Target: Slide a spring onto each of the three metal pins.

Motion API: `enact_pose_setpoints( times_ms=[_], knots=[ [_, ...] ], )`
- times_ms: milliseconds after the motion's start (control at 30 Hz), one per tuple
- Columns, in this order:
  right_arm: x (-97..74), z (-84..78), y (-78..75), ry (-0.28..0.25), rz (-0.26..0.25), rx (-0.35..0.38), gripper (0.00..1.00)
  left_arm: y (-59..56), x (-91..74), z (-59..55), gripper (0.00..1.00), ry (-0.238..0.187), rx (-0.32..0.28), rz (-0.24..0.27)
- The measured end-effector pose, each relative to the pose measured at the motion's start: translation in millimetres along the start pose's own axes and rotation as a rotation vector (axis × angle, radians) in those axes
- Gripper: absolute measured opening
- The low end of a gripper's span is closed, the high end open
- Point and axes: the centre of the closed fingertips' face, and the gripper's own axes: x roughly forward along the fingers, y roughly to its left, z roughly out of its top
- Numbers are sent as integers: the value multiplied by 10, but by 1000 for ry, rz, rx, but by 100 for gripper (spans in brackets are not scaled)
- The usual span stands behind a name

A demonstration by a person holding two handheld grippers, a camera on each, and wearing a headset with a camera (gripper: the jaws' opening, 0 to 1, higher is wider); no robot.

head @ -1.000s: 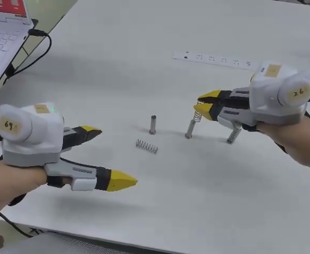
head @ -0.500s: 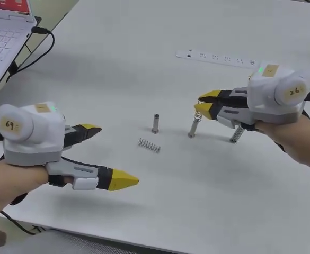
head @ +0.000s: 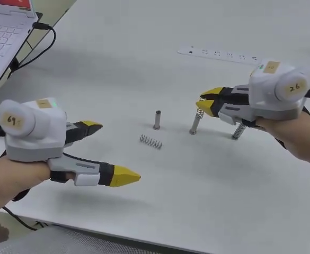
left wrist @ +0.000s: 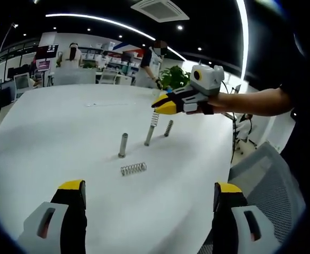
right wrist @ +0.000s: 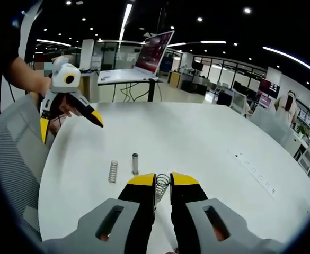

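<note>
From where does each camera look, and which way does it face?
Head view: above the table, facing forward and down; left gripper and right gripper show, hand-held.
Left gripper view: low over the table, facing the bare pin and loose spring past its open jaws; right gripper ahead.
Right gripper view: opposite way, along jaws shut on a spring; left gripper upper left.
Both gripper views share the bare pin and loose spring.

3 metal pins [head: 157, 119], 3 springs [head: 150, 141]

Left hand-held gripper [head: 115, 152] hovers with jaws wide apart; right hand-held gripper [head: 204, 101] seemingly pinches a spring [right wrist: 162, 182].
</note>
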Motion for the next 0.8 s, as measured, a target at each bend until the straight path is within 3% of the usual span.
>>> enact_pose_setpoints(
  times_ms=[800],
  knots=[
    [46, -98, 1, 15, 0, 13, 8, 13, -25, -13, 97, -4, 3, 4]
  ],
)
